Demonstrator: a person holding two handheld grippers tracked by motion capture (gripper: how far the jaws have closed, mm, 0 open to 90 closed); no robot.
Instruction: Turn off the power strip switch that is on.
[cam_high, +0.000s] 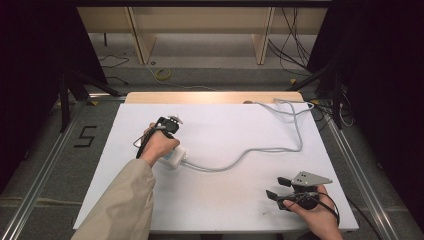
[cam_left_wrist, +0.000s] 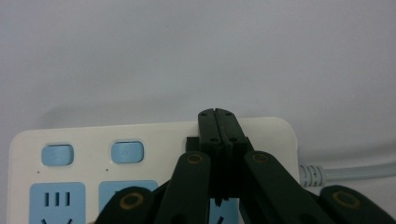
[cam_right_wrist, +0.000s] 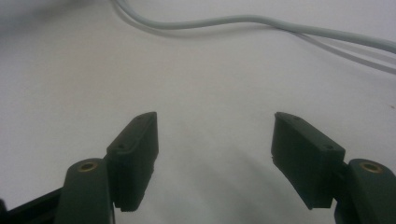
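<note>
A white power strip (cam_high: 173, 158) (cam_left_wrist: 154, 133) with two blue buttons (cam_left_wrist: 126, 152) and blue socket faces lies left of the table's middle. My left gripper (cam_high: 167, 130) (cam_left_wrist: 218, 114) is tipped down over the strip's cable end. Its jaws are shut together with nothing seen between them. Whether the tips touch the strip I cannot tell. The strip's grey cable (cam_high: 250, 150) (cam_left_wrist: 355, 172) (cam_right_wrist: 233, 21) snakes right and back across the table. My right gripper (cam_high: 277, 187) (cam_right_wrist: 215, 126) sits low near the front right, open, with bare table between its fingers.
The white table top (cam_high: 225, 125) has a wooden strip along its far edge. Beyond it the floor carries loose cables and wooden frame legs (cam_high: 142, 40). Metal rails (cam_high: 45, 170) run along both sides of the table.
</note>
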